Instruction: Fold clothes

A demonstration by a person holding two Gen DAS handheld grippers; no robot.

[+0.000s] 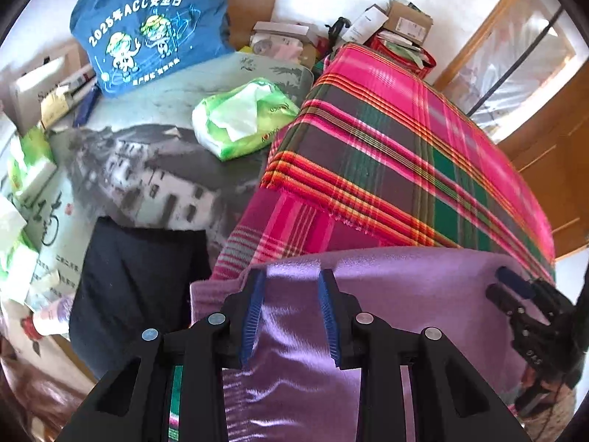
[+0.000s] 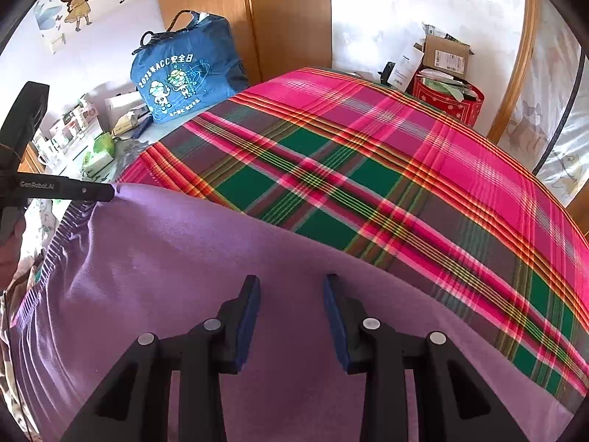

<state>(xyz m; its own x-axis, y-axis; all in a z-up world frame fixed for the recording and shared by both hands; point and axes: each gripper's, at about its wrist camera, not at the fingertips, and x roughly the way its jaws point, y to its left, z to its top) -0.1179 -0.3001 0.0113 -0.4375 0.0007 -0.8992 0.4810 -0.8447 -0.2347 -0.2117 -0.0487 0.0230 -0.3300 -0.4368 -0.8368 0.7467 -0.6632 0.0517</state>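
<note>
A purple garment (image 1: 405,287) lies on a pink, green and brown plaid cloth (image 1: 405,140) that covers the work surface. It also shows in the right wrist view (image 2: 184,258), with a ribbed hem at its left edge. My left gripper (image 1: 292,276) is open, its fingers straddling the garment's far left edge. My right gripper (image 2: 291,280) is open over the garment's far edge, next to the plaid cloth (image 2: 368,147). The right gripper shows in the left wrist view (image 1: 522,294) at the garment's right end; the left one shows in the right wrist view (image 2: 73,191).
A dark folded garment (image 1: 140,280) lies left of the plaid cloth on a printed mat. A green tissue pack (image 1: 243,118), a blue bag (image 1: 147,29), boxes (image 1: 401,22) and a red container (image 2: 449,99) stand behind. Small items crowd the left edge.
</note>
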